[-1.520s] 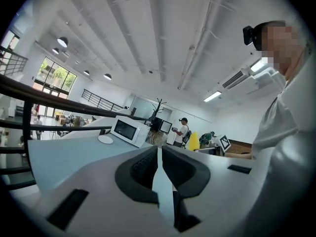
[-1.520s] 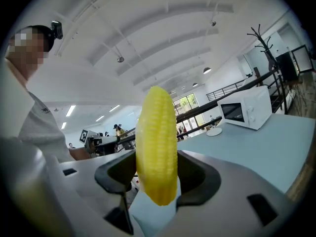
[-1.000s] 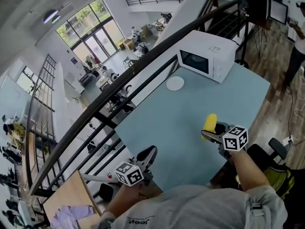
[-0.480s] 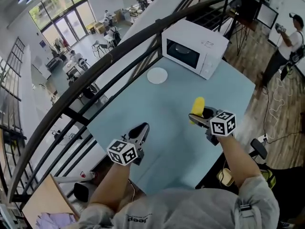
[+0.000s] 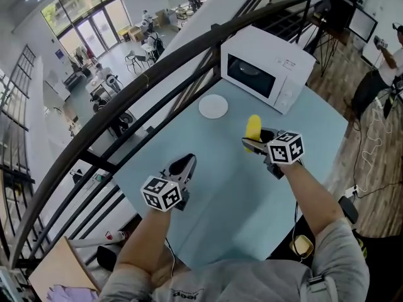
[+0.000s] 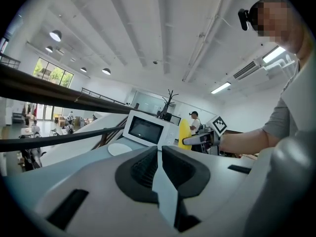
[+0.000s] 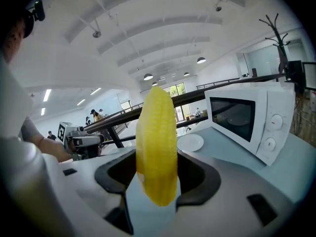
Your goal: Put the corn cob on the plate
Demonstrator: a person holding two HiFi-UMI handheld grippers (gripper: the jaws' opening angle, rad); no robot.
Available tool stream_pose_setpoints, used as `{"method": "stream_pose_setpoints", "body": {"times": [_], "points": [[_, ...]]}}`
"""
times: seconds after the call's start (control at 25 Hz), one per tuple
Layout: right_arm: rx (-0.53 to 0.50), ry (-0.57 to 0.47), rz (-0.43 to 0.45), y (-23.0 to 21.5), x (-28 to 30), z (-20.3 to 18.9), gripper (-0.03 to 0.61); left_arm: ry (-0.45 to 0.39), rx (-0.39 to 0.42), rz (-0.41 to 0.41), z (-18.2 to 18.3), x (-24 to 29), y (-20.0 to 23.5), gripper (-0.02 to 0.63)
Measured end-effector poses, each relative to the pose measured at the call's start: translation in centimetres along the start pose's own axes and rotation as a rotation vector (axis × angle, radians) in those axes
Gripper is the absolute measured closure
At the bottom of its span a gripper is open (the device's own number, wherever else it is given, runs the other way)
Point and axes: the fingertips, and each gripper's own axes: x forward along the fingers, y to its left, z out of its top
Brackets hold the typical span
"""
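The yellow corn cob (image 5: 253, 128) stands upright between the jaws of my right gripper (image 5: 255, 141), which is shut on it above the light blue table (image 5: 220, 168). In the right gripper view the corn cob (image 7: 157, 147) fills the centre, with the jaws closed on its lower half. The small white plate (image 5: 213, 106) lies bare on the table, ahead and to the left of the cob, beside the microwave; it also shows as the plate (image 7: 190, 142). My left gripper (image 5: 181, 167) hovers over the table's near left part, shut with nothing in it (image 6: 159, 149).
A white microwave (image 5: 267, 68) stands at the table's far end, right of the plate. A black railing (image 5: 157, 87) runs along the table's left edge over a drop to a lower floor. A person (image 5: 385, 68) stands on the wooden floor at far right.
Both grippers have moved forward over the table toward the plate and microwave. The corn cob has stayed in the right gripper, now closer to the plate.
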Motion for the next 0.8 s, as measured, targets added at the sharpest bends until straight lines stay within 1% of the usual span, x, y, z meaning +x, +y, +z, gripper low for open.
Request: {"method": "stream_pose_setpoints", "body": {"times": [0.16, 0.44, 0.8], "points": [[0.005, 0.025, 0.008, -2.4, 4.2, 1.1, 0.322, -0.004, 0.002, 0.016, 0.1, 2.1, 2.9, 0.569], [-0.010, 0.100, 0.012, -5.8, 11.2, 2.4, 0.322, -0.032, -0.004, 0.042, 0.6, 5.7, 7.7, 0.569], [-0.017, 0.179, 0.003, -10.2, 18.7, 3.4, 0.322, -0.033, 0.000, 0.043, 0.2, 10.5, 11.9, 0.569]]}}
